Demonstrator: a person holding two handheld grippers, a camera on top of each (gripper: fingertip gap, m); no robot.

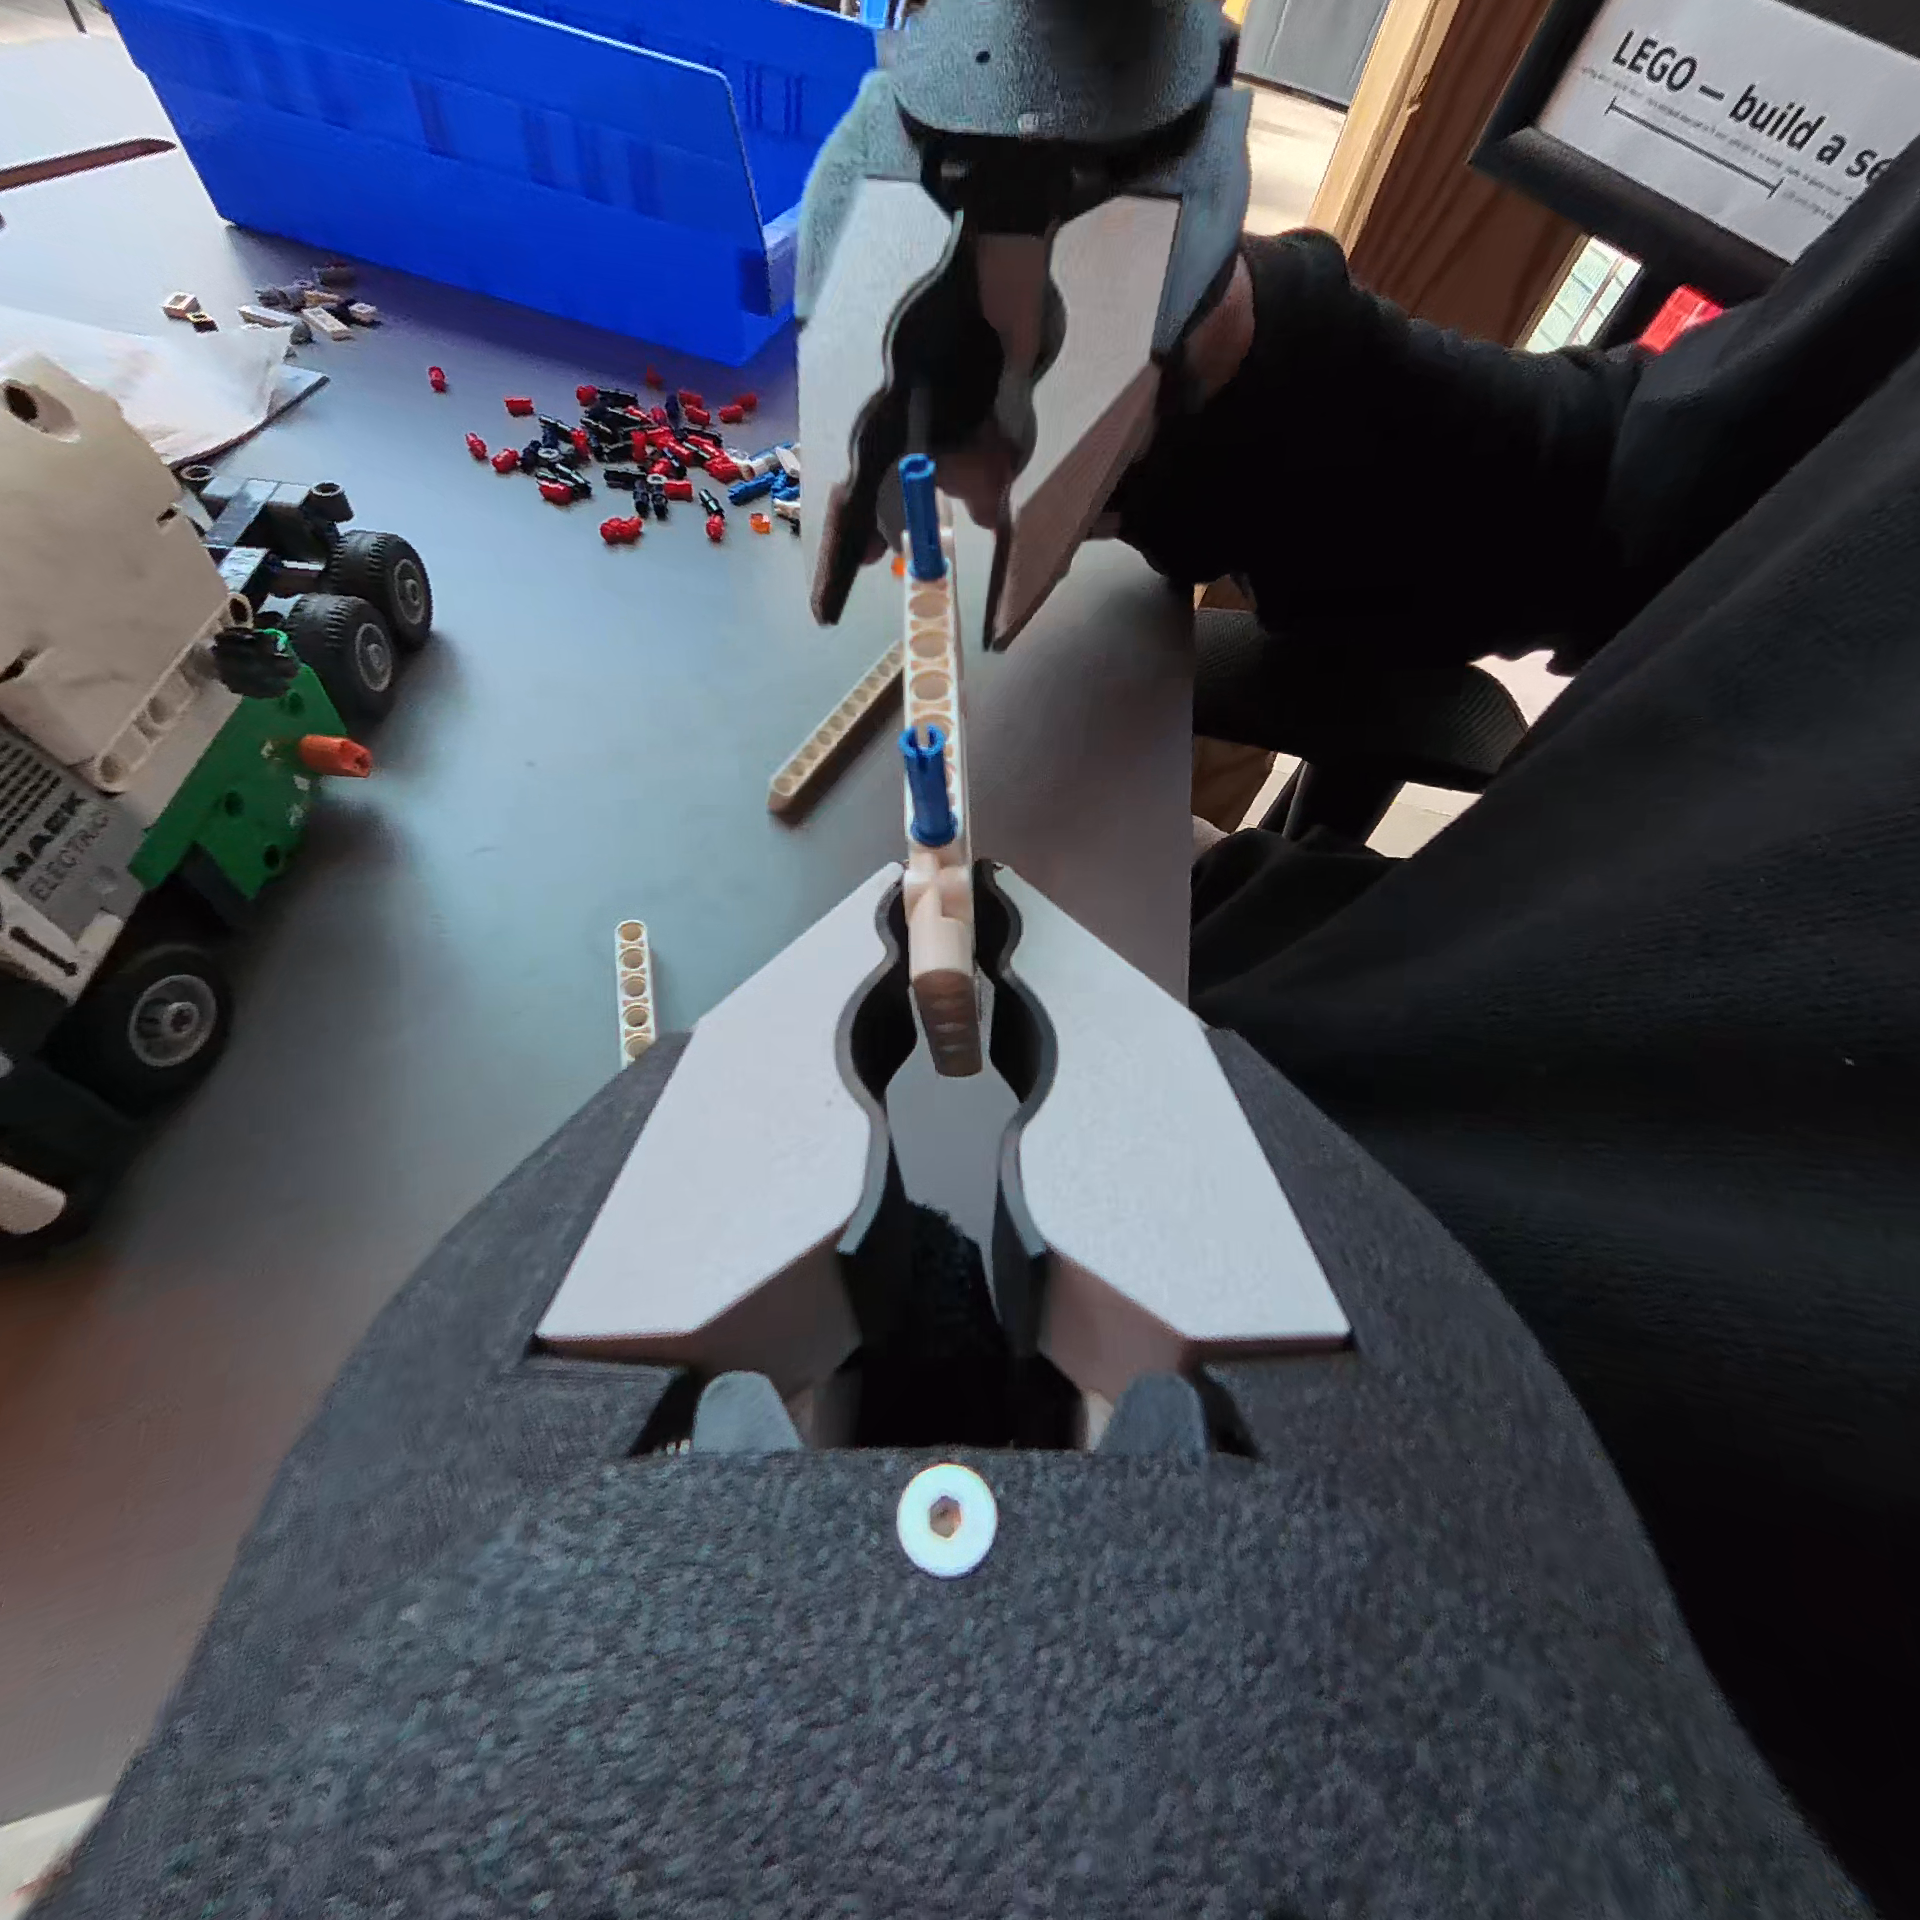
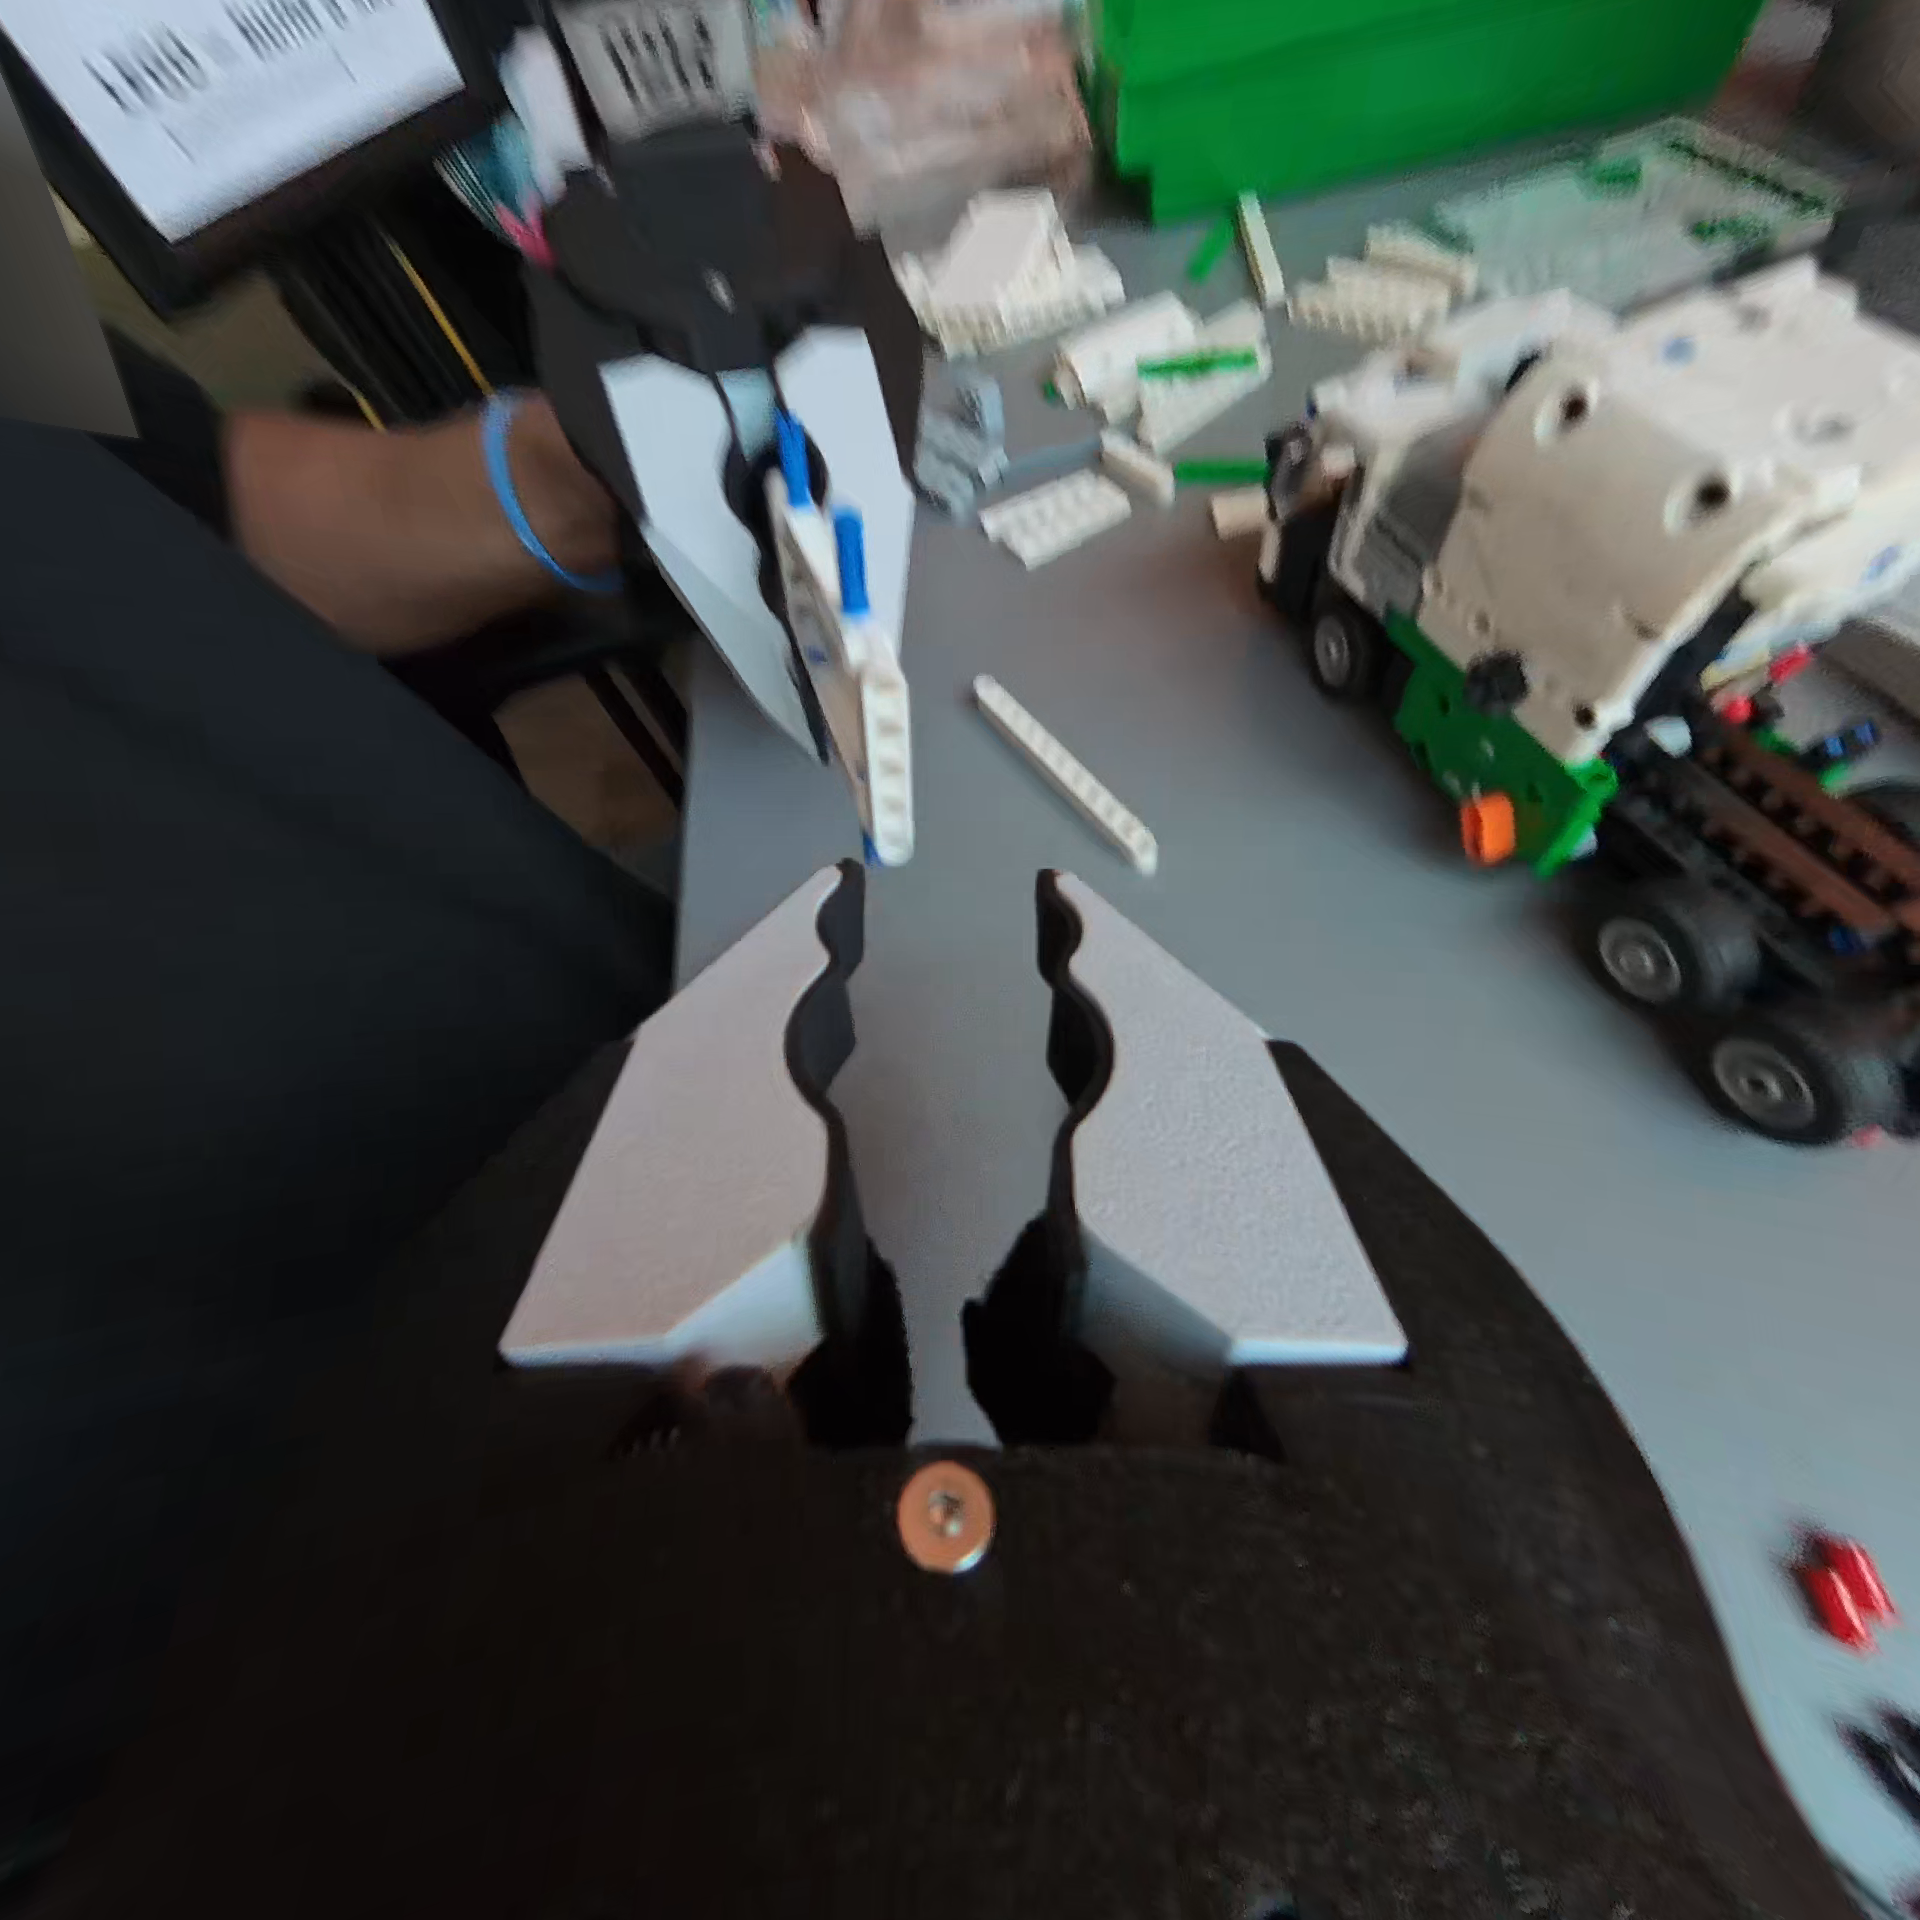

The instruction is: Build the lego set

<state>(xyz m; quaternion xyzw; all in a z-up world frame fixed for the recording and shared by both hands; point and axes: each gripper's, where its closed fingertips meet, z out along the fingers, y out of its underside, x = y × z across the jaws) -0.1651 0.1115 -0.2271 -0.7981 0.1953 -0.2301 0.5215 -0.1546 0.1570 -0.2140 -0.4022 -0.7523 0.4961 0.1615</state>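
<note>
While clamped at its near end between the left gripper fingers, a tan holed Technic beam carrying two blue pins sticks straight out past the fingertips. Opposite, the right gripper is spread apart, empty, its tips flanking the beam's far end. Two loose tan beams lie left of the fingers, then a white-green truck with lettering, a red-black pin pile, a blue bin and a printed sign.
</note>
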